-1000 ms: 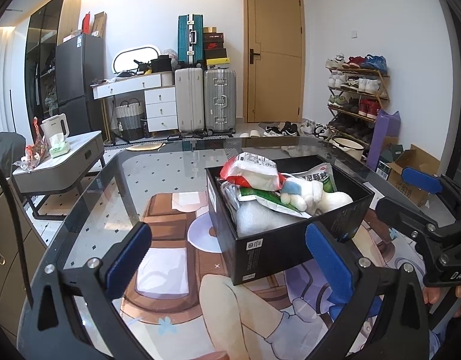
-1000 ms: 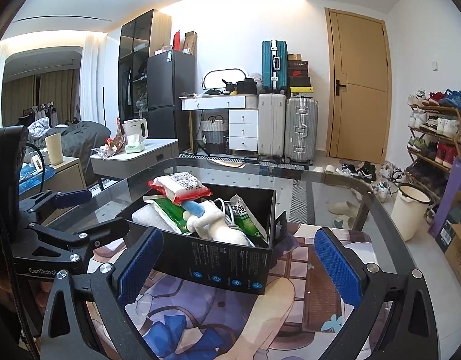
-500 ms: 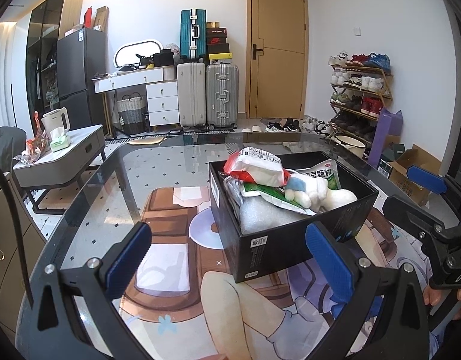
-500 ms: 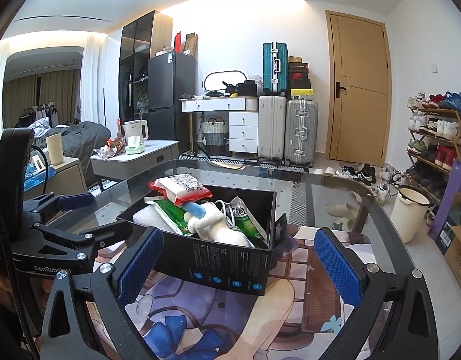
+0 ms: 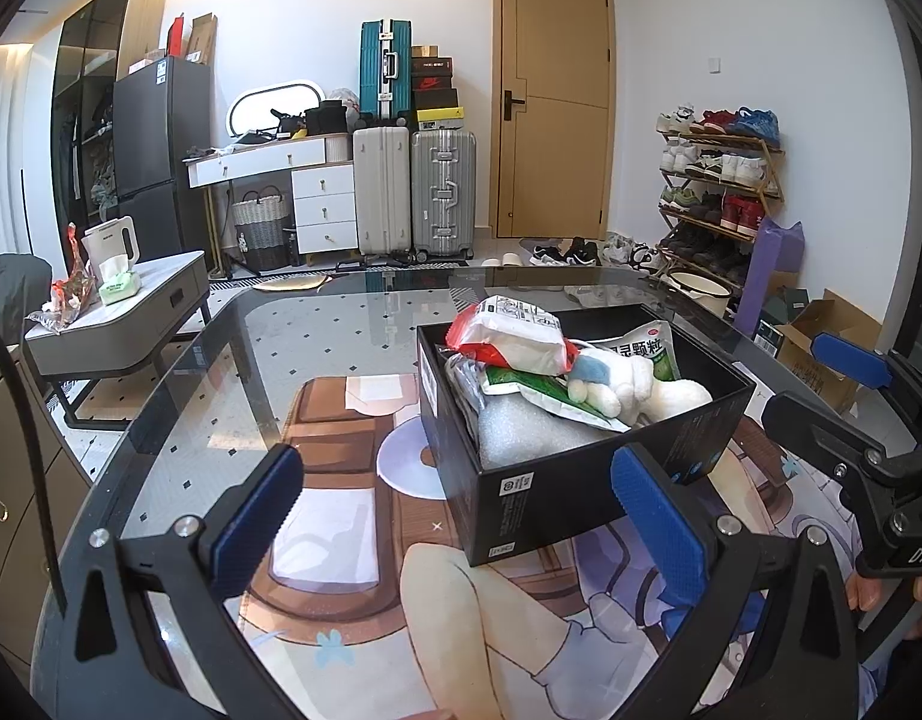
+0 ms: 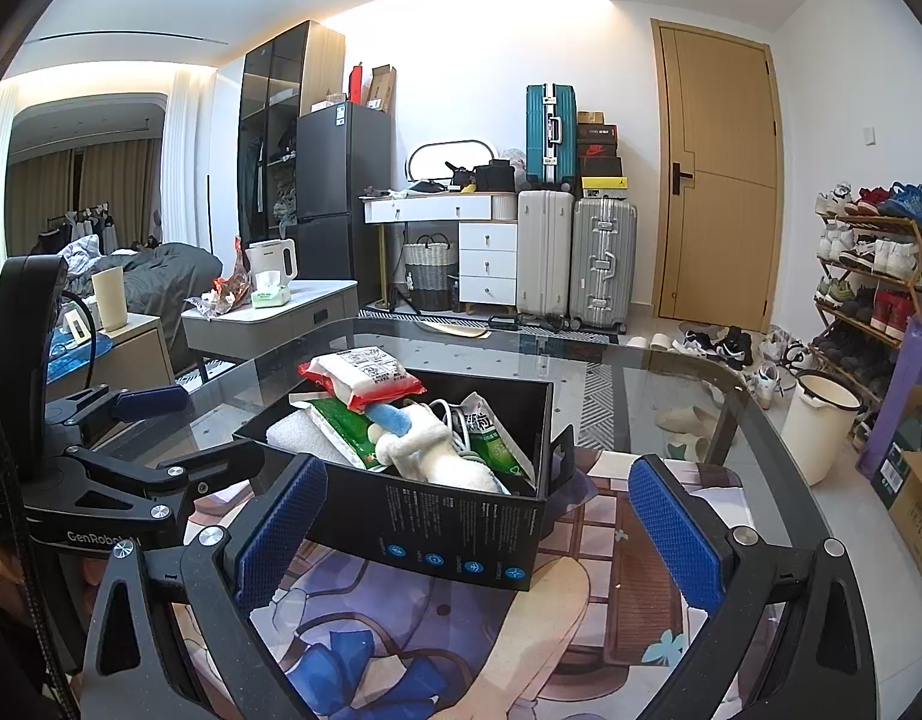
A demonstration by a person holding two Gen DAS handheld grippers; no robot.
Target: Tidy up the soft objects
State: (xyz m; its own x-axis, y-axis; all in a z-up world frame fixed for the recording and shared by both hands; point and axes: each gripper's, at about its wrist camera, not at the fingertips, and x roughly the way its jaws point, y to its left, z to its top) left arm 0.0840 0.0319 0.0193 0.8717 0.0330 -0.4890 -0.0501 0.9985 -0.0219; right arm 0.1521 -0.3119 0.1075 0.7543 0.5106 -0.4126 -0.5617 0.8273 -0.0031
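Glass-topped dark-rimmed surface (image 5: pixel 233 360) with a cartoon mat carries an open black cardboard box (image 5: pixel 556 498) in the left wrist view; it sits ahead of the left tool (image 5: pixel 455 516), toward its right blue pad, jaws wide and empty. A white plush toy (image 5: pixel 646 387) lies inside on foam and snack bags.

From the right wrist, that box (image 6: pixel 461 534) stands ahead between the right tool's (image 6: pixel 478 522) widely spread, empty pads, nearer the left one.

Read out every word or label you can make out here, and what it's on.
"GenRobo…", rest hidden: left gripper body.
"DAS", cut off: right gripper body.
Chinese characters, partly hidden: green pack.
Swoosh logo, no words: red shoebox.
Too small: box print, red pack, fridge sticker.
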